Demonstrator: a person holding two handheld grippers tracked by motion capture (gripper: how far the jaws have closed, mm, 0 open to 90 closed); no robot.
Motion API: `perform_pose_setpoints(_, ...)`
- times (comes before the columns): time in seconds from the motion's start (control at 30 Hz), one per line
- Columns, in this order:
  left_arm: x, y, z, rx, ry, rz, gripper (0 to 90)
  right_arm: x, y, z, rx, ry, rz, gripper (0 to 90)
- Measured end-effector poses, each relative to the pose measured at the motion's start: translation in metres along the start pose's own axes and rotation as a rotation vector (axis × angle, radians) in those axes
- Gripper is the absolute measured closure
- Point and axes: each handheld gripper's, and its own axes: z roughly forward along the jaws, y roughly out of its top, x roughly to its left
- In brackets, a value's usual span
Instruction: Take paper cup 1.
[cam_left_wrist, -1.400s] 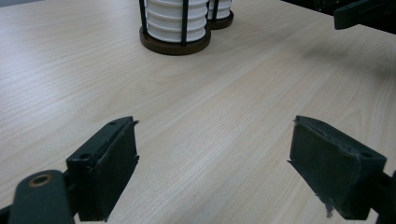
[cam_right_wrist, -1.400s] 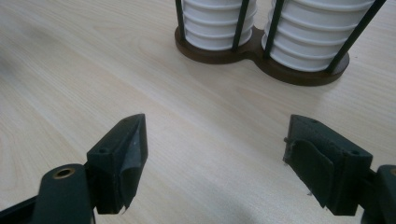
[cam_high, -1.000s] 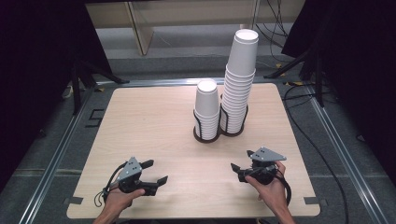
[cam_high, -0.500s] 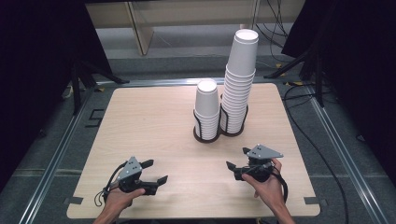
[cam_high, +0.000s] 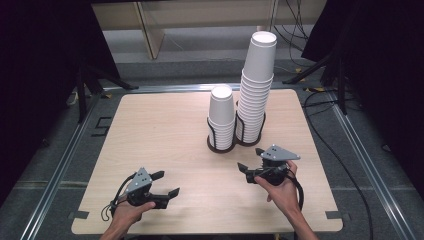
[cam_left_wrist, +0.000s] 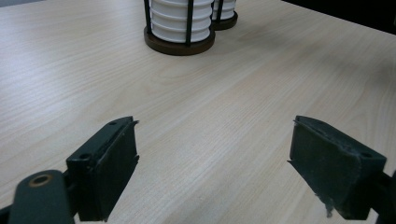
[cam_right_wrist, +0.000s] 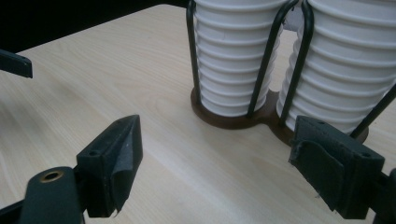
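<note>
Two stacks of white paper cups, both upright, long axes vertical, mouths down and closed bottoms up. Short stack (cam_high: 221, 117) and tall stack (cam_high: 257, 85) side by side, each ringed by the black wire loops of a dark double holder (cam_high: 235, 142) toward the far right of the counter (cam_high: 150, 135). Tall stack on the right, rising well above its neighbour. Right tongs (cam_high: 251, 166) nearest, just in front of the holder, jaws apart with nothing between them, aimed at the base of both stacks in the right gripper view. Left tongs (cam_high: 165, 184) well apart at the near left, jaws also spread and empty, low over bare wood.
</note>
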Motion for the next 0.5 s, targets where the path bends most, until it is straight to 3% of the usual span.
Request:
perform_pose_setpoints(0.03, 0.0, 0.0, 0.0, -0.001, 0.001, -0.001, 14.5, -0.002, 0.003, 0.0, 0.003, -0.007, -0.033, 18.0)
perform_pose_setpoints(0.07, 0.001, 0.0, 0.0, 0.006, 0.003, 0.006, 14.5, 0.0, 0.004, 0.001, 0.008, -0.006, -0.005, 18.0)
perform_pose_setpoints(0.1, 0.002, 0.0, -0.001, 0.023, 0.008, 0.021, 14.5, -0.003, 0.007, 0.002, -0.009, -0.004, -0.044, 18.0)
perform_pose_setpoints(0.17, 0.0, 0.0, 0.0, 0.006, 0.001, 0.0, 14.5, -0.002, 0.011, 0.003, -0.01, -0.004, -0.023, 18.0)
perform_pose_setpoints(0.3, 0.0, 0.0, 0.0, 0.011, 0.004, 0.002, 14.5, -0.002, 0.019, 0.004, -0.017, 0.008, -0.022, 17.9)
perform_pose_setpoints(0.37, 0.0, 0.0, 0.0, 0.009, 0.004, 0.001, 14.5, -0.003, 0.025, 0.003, -0.029, -0.007, -0.049, 17.9)
perform_pose_setpoints(0.4, 0.0, 0.0, 0.0, 0.01, 0.004, 0.001, 14.5, -0.002, 0.027, 0.005, -0.039, 0.008, -0.032, 17.8)
perform_pose_setpoints(0.5, 0.0, 0.0, 0.0, 0.008, 0.0, 0.003, 14.5, -0.002, 0.037, 0.005, -0.046, -0.001, -0.05, 17.5)
